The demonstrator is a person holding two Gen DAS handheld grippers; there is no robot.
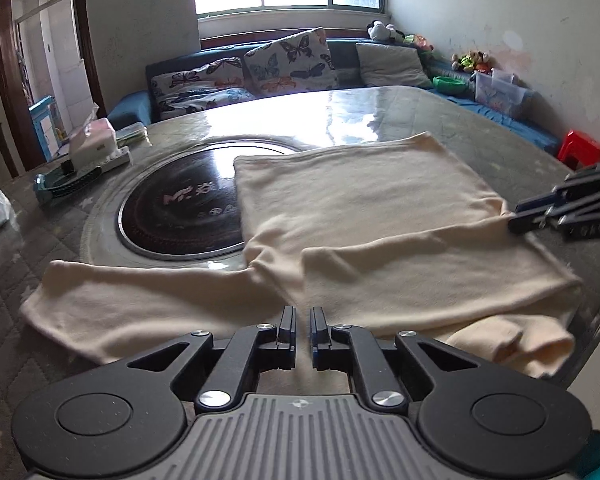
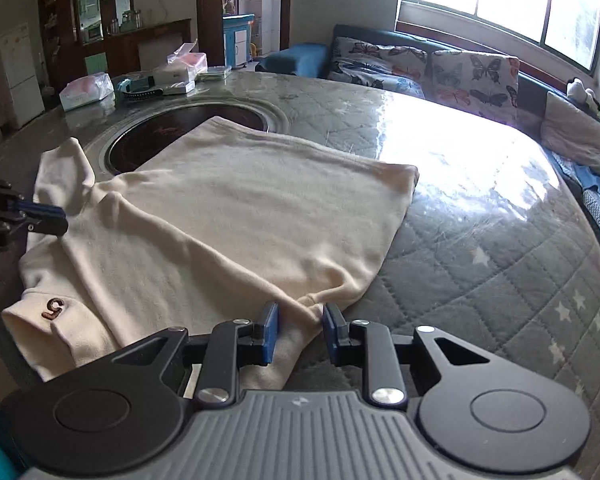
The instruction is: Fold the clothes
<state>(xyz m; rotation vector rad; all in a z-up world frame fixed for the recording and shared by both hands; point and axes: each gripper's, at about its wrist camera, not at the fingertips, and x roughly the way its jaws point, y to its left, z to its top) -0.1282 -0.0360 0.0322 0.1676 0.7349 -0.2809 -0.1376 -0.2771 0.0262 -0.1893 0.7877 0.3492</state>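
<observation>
A cream long-sleeved top (image 1: 364, 216) lies spread on the round table, one sleeve stretched out to the left (image 1: 112, 300) and a cuff hanging at the near right edge (image 1: 512, 344). My left gripper (image 1: 302, 318) sits just above the top's near edge, its jaws almost closed with a narrow gap and no cloth between them. It also shows in the right wrist view (image 2: 56, 218). My right gripper (image 2: 300, 320) is open, its blue pads astride a fold of the top (image 2: 236, 216). It also shows in the left wrist view (image 1: 520, 220), at the top's right side.
The table (image 2: 480, 248) has a quilted grey cover under clear plastic and a dark round hotplate (image 1: 180, 216) in its middle. A tissue box (image 1: 92, 140), packets and a dish stand at the far left. A sofa with cushions (image 1: 288, 60) lies behind; a red stool (image 1: 584, 152) stands right.
</observation>
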